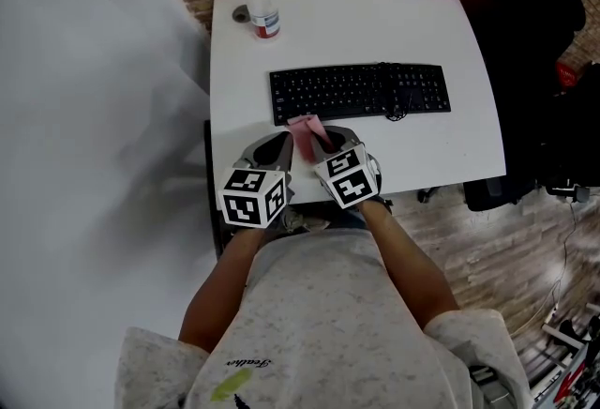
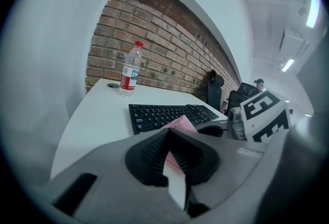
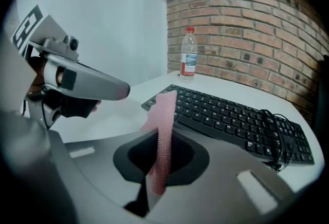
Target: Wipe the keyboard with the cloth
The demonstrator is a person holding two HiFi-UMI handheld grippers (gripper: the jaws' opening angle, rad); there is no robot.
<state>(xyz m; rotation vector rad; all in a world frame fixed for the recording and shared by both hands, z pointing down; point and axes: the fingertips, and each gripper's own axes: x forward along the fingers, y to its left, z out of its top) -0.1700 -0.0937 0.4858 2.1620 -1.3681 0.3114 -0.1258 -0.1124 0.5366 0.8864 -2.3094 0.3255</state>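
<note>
Right tool [image 3: 162, 159]: gripping the pink cloth [image 3: 164, 125]; its own view is showing it standing upright
Left tool [image 2: 172, 156]: pinching that cloth too
Head view: cloth's hanging right by the keyboard's [image 1: 359, 91] near edge

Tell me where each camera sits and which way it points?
Head view: on the person's head, looking steeply down at table, keyboard, bottle; shows forearms, left tool, right tool.
Left gripper view: on the left tool, facing over the keyboard toward the brick wall; its jaws pinch the cloth.
Right gripper view: on the right tool, facing keyboard and bottle; its jaws pinch the cloth, left tool alongside.
Shared: both gripper views show cloth, keyboard, bottle.
</note>
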